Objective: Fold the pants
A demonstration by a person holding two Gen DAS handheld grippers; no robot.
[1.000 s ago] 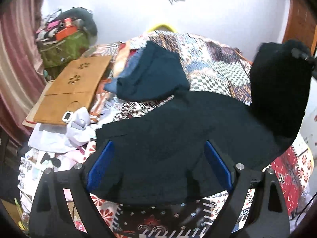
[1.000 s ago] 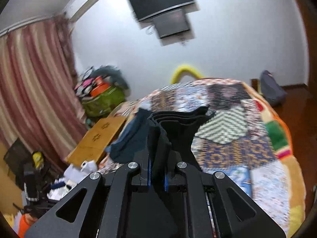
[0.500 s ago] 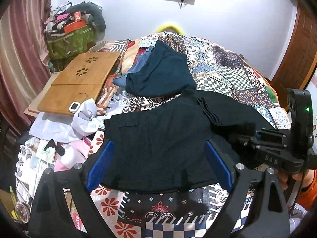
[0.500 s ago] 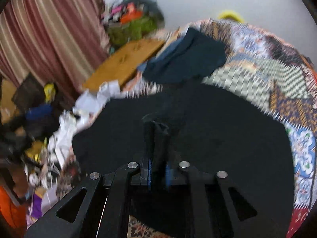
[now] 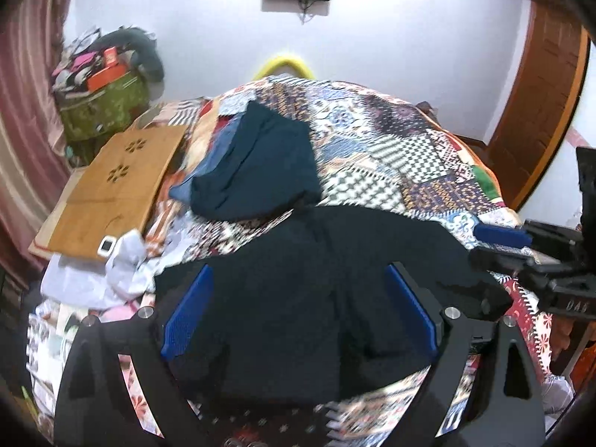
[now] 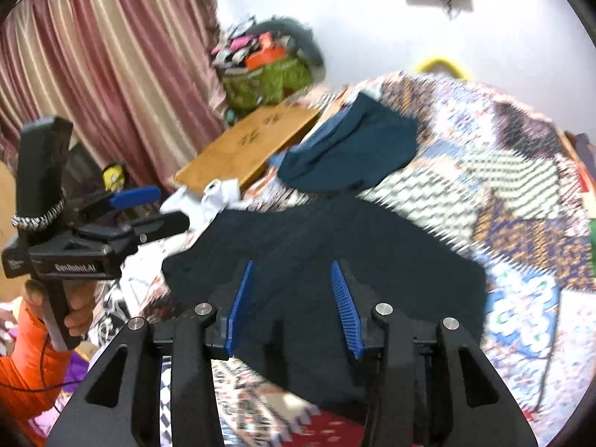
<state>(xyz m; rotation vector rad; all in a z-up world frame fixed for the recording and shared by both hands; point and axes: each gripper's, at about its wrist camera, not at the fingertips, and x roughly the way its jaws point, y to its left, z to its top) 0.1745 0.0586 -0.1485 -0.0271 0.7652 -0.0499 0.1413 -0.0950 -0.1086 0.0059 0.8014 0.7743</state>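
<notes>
Hovering w/ both tools wide open, empty: left tool [image 5: 298, 309], right tool [image 6: 292, 305]. Black pants [image 5: 316, 279] lying half-folded below; next probably gripping an edge for another fold.

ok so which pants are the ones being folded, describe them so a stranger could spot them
On the patchwork quilt covering the bed, look at the near end, just in front of both open tongs. The black pants lie there, spread flat. The other dark garment, a teal one, sits farther back beside the wooden board.

The left gripper [image 6: 149, 206] body reads "GenRobot.AI"; the right gripper [image 5: 499, 242] body shows letters like "DAS".
</notes>
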